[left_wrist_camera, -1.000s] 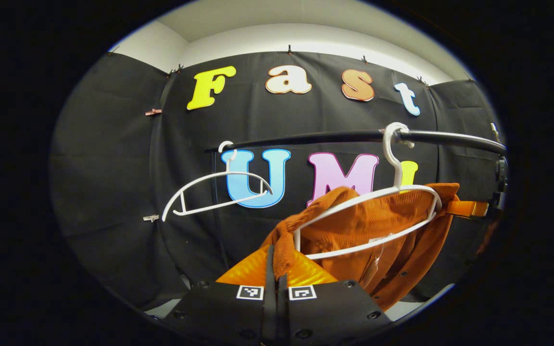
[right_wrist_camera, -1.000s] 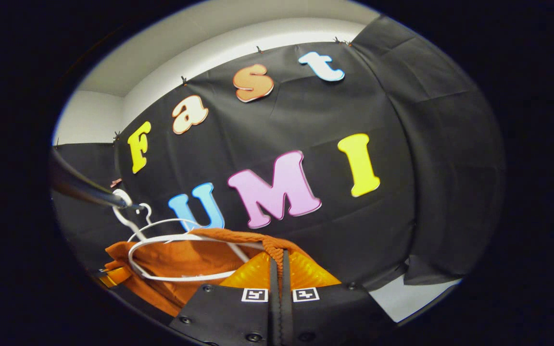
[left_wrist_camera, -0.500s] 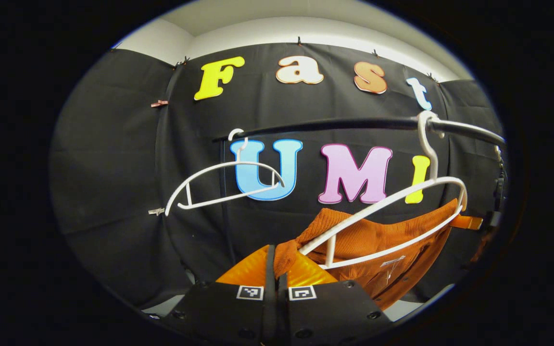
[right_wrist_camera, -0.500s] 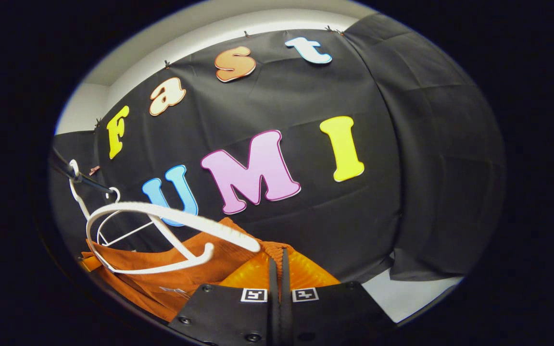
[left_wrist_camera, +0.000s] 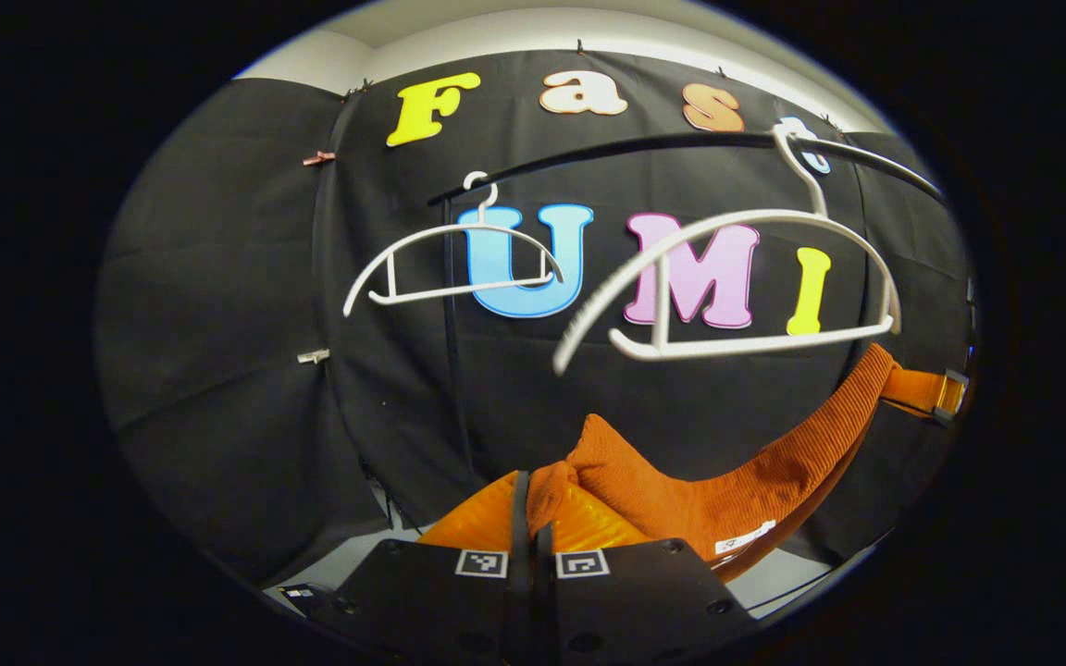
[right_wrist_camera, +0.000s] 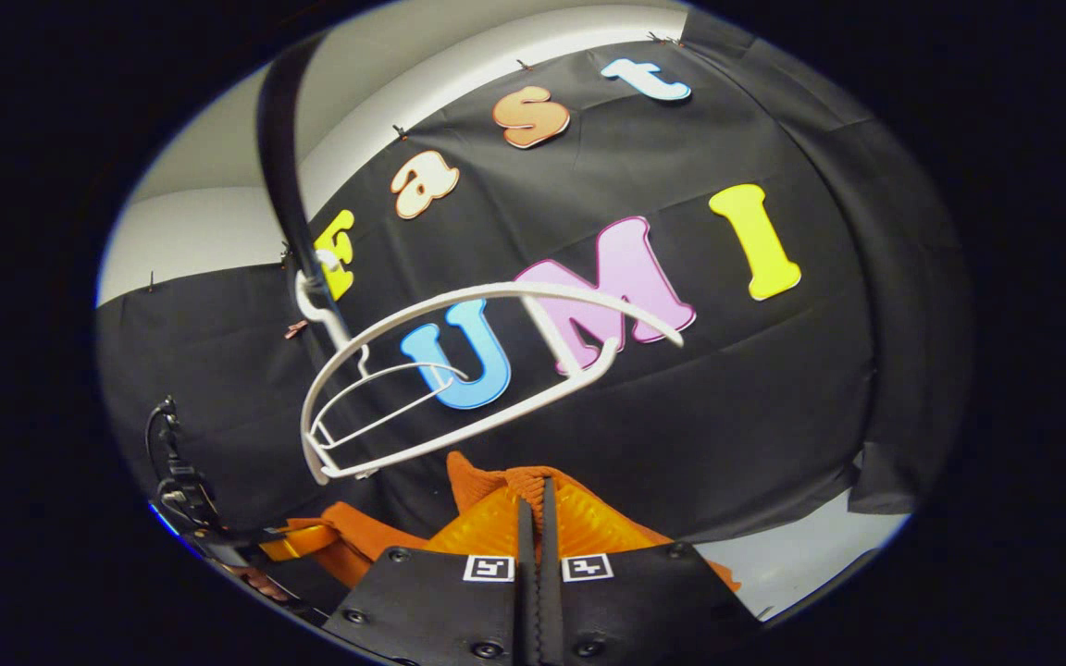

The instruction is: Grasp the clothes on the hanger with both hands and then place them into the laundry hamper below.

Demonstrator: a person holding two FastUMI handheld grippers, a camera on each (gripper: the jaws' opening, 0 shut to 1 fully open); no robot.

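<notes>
An orange corduroy garment (left_wrist_camera: pixel 737 481) hangs free below its white hanger (left_wrist_camera: pixel 746 277), stretched in a sag between both grippers. My left gripper (left_wrist_camera: pixel 530 481) is shut on one bunched end of it. The garment rises to the right, where the right gripper (left_wrist_camera: pixel 926 393) holds the other end. In the right gripper view, my right gripper (right_wrist_camera: pixel 538 486) is shut on the garment (right_wrist_camera: pixel 487 476), and the bare white hanger (right_wrist_camera: pixel 487 370) swings tilted above it. The left gripper (right_wrist_camera: pixel 297 541) shows at the lower left with cloth in it.
The hanger hooks on a black rail (left_wrist_camera: pixel 625 153), also seen as a rail (right_wrist_camera: pixel 278 166) in the right gripper view. A second empty white hanger (left_wrist_camera: pixel 454 264) hangs further along it. A pale floor strip (right_wrist_camera: pixel 801 555) lies below the cloth wall.
The garment has slid off the hanger and dropped with both grippers. The hanger, now bare, has swung up and sits higher in both views.
</notes>
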